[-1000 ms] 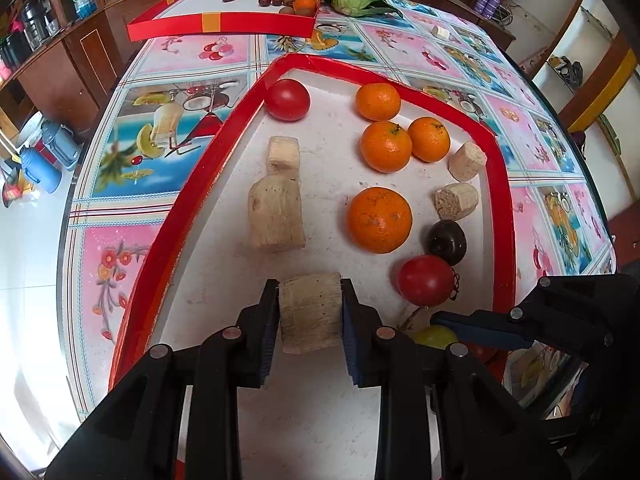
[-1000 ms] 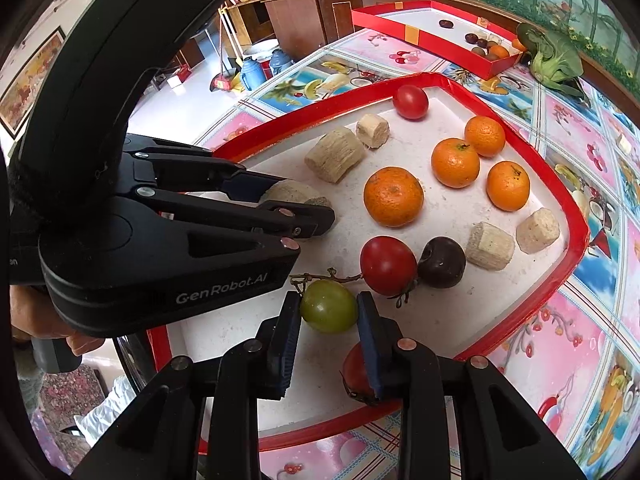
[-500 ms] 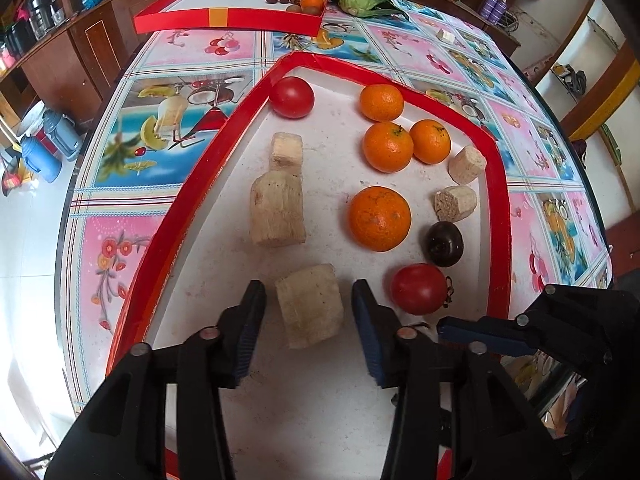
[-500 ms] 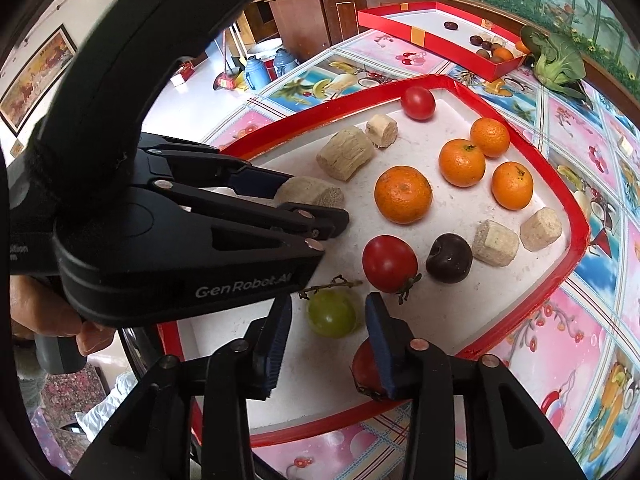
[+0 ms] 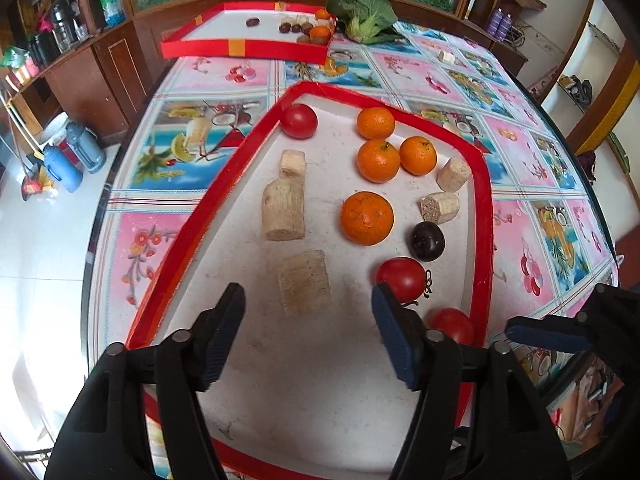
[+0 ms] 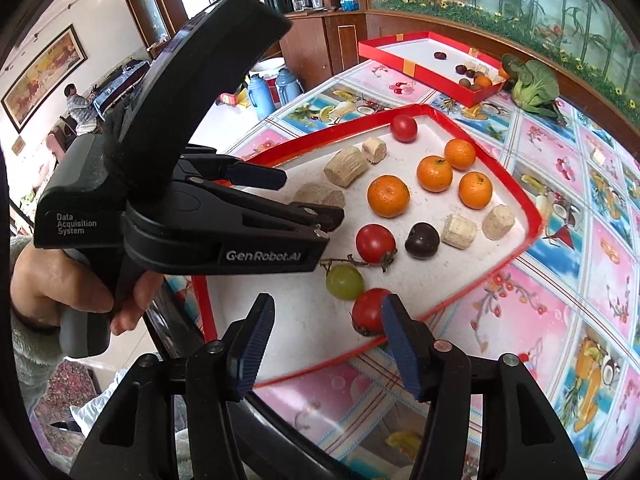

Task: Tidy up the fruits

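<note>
Both grippers gape empty over the red-rimmed tray (image 5: 172, 248), the left gripper (image 5: 308, 332) wide behind a fibrous tan block (image 5: 305, 282), the right gripper (image 6: 326, 336) near a smooth green grape (image 6: 344, 282), one finger half-hiding a glossy tomato (image 6: 366, 310).

The desk (image 5: 224, 80) wore a glossy cloth printed with fruit and flower squares in pink and blue. A leafy green vegetable (image 5: 366, 16) lay at its far edge, just beside the far red tray. Two blue thermos jugs (image 5: 74, 156) stood on the white tiled floor (image 5: 36, 264) beside a wooden cabinet (image 5: 108, 68). A framed painting (image 6: 42, 72) hung on the wall, and a seated person (image 6: 78, 106) was visible in the room beyond.
</note>
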